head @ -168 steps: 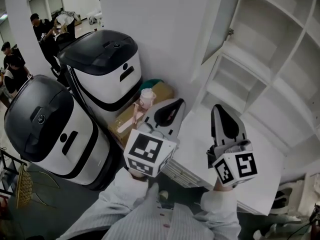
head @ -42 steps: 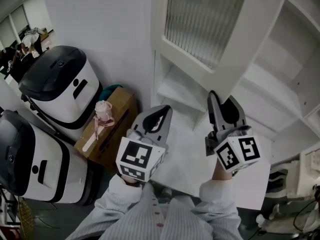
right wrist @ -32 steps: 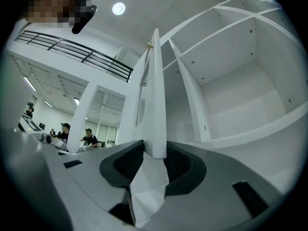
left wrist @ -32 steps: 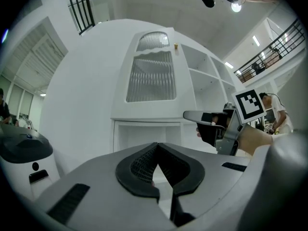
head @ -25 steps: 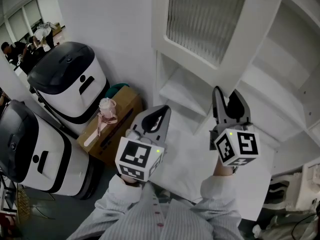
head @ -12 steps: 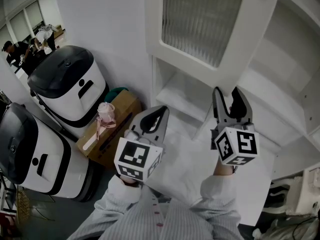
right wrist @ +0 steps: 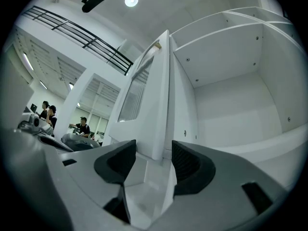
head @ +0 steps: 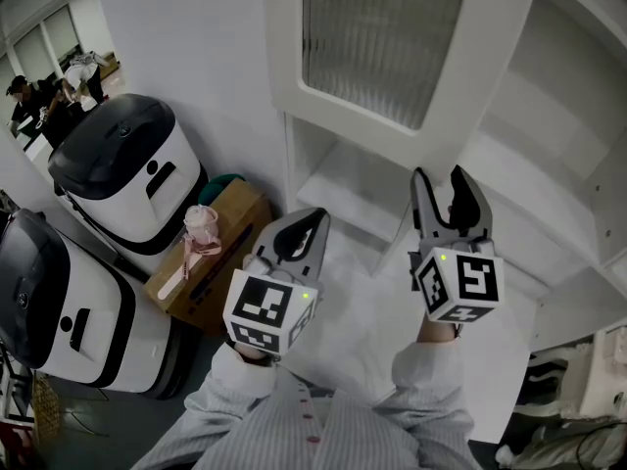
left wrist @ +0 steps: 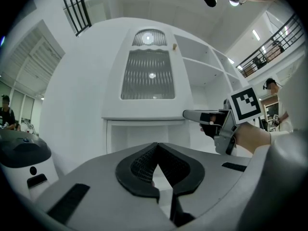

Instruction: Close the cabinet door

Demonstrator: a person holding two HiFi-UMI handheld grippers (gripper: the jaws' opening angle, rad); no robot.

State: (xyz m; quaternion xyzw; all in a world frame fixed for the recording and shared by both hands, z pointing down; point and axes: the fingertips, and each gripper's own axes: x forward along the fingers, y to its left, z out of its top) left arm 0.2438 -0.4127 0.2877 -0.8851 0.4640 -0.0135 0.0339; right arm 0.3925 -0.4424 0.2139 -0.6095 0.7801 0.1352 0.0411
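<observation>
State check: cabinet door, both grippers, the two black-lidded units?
cabinet door: partly open, not yet shut.
right gripper: open; fingers have just been spreading, door edge between them, not clamped.
left gripper: shut, empty.
black-lidded units: lids down.

No word, number or brand can be read anywhere. The cubes on the left gripper (head: pixel 313 217) and the right gripper (head: pixel 440 180) bear only black-and-white square marker patterns. The white-and-black machines (head: pixel 147 164) show small dark marks, not legible as text.
</observation>
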